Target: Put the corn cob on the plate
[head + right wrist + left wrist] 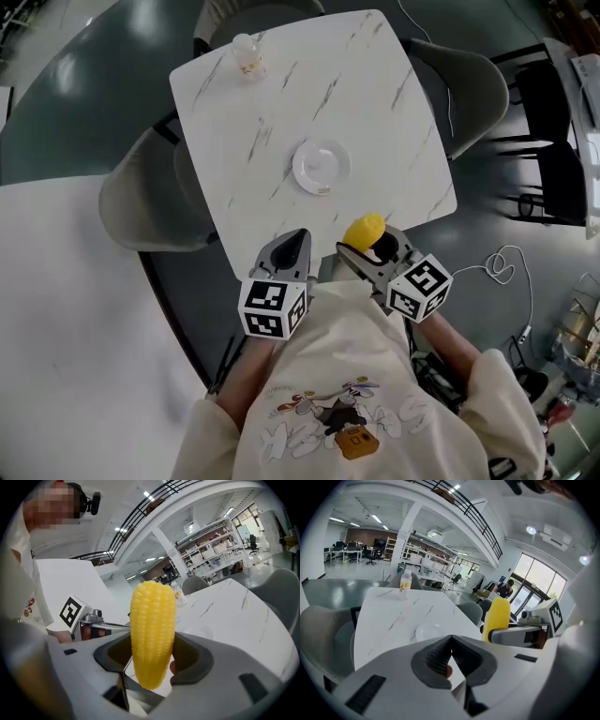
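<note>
- Carried the corn cob (362, 228) in the right gripper (375, 246), jaws pressed on both flanks of its lower half, the longer end standing above them and the shorter end free below; probably gripped this way to prevent swinging.
- Kept the cob off the tabletop (309, 94), in the air just over the near edge and toward the near right corner; not yet at its goal.
- Left the plate (322, 167) empty at about the middle of the tabletop, a little toward the near edge and well apart from the cob; judged an open landing place, reachable by a forward move across the near edge.
- Held the left gripper (296, 240) just beside the right one at the near edge, jaws fully together with nothing between them; seemingly parked out of the way, with no part to play in a one-handed carry.
- Stood a small bottle (247, 54) upright near the far left corner, well apart from plate and cob; no obstacle expected there.
- Judged the next step as a reach toward the plate, then a lowering and tilting to lay the cob on its side, for fear of toppling and rolling over the shallow rim on an upright release.
</note>
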Demonstrator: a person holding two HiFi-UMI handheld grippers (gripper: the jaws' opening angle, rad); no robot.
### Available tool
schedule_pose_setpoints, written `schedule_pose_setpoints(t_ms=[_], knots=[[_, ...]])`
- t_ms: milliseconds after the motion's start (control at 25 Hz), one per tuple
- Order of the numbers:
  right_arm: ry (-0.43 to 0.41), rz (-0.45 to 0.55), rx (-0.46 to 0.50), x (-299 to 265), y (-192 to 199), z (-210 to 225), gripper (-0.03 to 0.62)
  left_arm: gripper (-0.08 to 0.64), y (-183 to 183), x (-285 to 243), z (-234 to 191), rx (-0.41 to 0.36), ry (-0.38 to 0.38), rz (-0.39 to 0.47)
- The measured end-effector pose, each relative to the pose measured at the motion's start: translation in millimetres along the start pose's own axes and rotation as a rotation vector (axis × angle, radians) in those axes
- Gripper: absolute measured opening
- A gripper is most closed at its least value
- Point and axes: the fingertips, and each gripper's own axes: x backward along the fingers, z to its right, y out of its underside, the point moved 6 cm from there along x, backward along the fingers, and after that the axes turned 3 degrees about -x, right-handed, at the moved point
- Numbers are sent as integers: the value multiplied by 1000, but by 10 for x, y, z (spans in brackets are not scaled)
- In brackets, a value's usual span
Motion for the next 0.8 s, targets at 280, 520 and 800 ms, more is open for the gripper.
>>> schedule_pose_setpoints(t_ms=[280,520,800], knots=[[-34,-43,38,-345,-116,165,252,6,7,-203,-176,38,-33,-14],[-13,-89,58,-534,-97,393,252,6,-16,-430,-305,51,-57,-5],[19,-158,94,-737,-5,708,252,6,54,-705,-496,81,-93,-17]])
